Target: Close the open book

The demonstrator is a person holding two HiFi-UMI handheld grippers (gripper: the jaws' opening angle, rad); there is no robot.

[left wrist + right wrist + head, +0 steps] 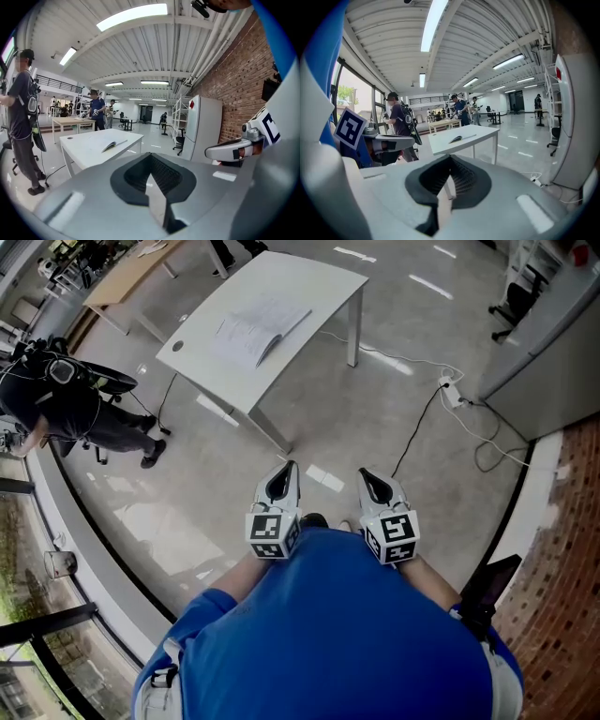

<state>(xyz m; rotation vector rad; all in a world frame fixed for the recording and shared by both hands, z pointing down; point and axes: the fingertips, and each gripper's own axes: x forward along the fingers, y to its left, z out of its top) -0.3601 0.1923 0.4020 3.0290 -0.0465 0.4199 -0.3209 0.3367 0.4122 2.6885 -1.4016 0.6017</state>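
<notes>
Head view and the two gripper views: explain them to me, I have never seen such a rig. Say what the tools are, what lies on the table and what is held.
A person holds two hand tools, the left claw and the right claw. The head view comes from a camera on the person's head, looking down. Each gripper view comes from a camera riding on that claw, looking along its jaws. Ahead stands a white table with an open book lying on it. Both claws are shut and hold nothing, well short of the table.
</notes>
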